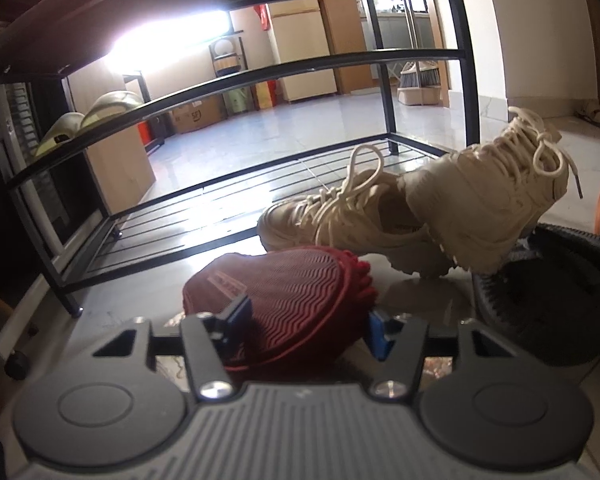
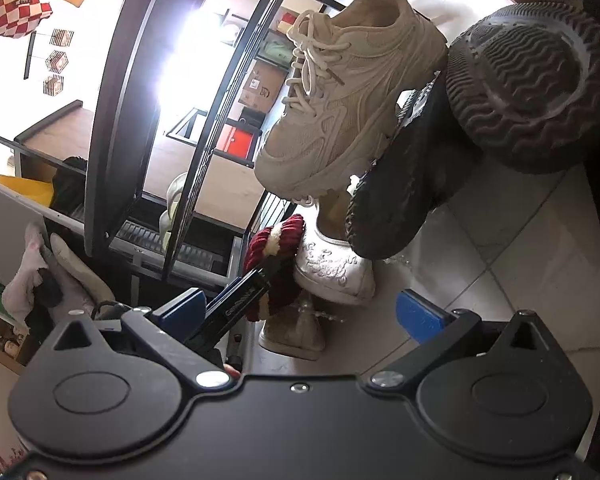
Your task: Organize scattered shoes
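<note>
While flanking a red shoe (image 1: 288, 300) lying sole-up on pale floor tiles (image 2: 520, 240), left gripper (image 1: 306, 326) with pads at its sides; cream sneakers (image 1: 420, 208) just beyond, by black rack (image 1: 220, 92). Right gripper (image 2: 304, 312) wide open, empty.

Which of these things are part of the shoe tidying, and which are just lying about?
Part of the job:
red shoe, between the left gripper fingers
cream sneakers
black shoes
shoe rack

Just lying about:
cardboard boxes
broom
checkered cloth
</note>
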